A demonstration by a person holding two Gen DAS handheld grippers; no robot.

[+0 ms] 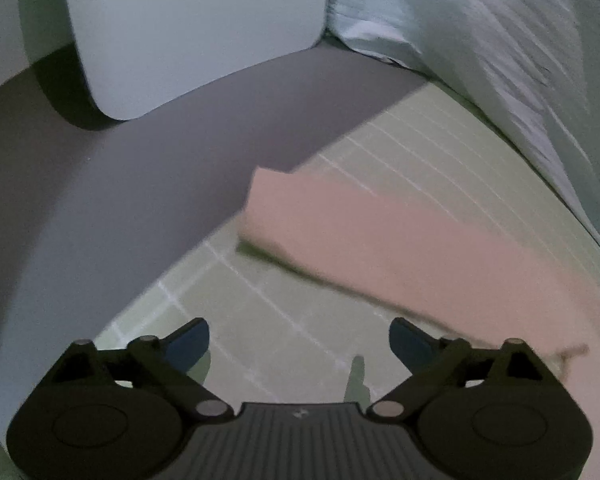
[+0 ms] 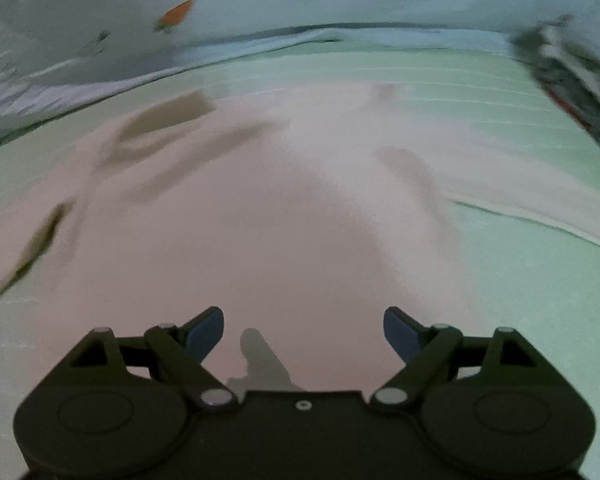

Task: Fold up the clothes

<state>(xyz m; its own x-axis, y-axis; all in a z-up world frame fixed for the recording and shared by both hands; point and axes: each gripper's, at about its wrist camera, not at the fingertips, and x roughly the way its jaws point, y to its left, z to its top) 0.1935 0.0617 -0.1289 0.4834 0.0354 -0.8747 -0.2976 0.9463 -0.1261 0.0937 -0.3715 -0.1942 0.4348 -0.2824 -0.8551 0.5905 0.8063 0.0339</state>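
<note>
A pale pink garment (image 2: 260, 200) lies spread and creased on a light green sheet with thin white stripes (image 2: 520, 264). In the left wrist view a long pink part of the garment (image 1: 400, 236) stretches from the centre to the lower right. My left gripper (image 1: 299, 344) is open above the green sheet (image 1: 260, 320), just left of the pink cloth, with nothing between its fingers. My right gripper (image 2: 303, 334) is open over the pink garment, also empty. Both views are blurred.
A light blue quilt with an orange mark (image 2: 176, 14) lies bunched along the far side of the bed. A dark blurred object (image 2: 572, 80) sits at the far right. Beyond the bed's edge are grey floor (image 1: 120, 200) and a white rounded object (image 1: 196, 28).
</note>
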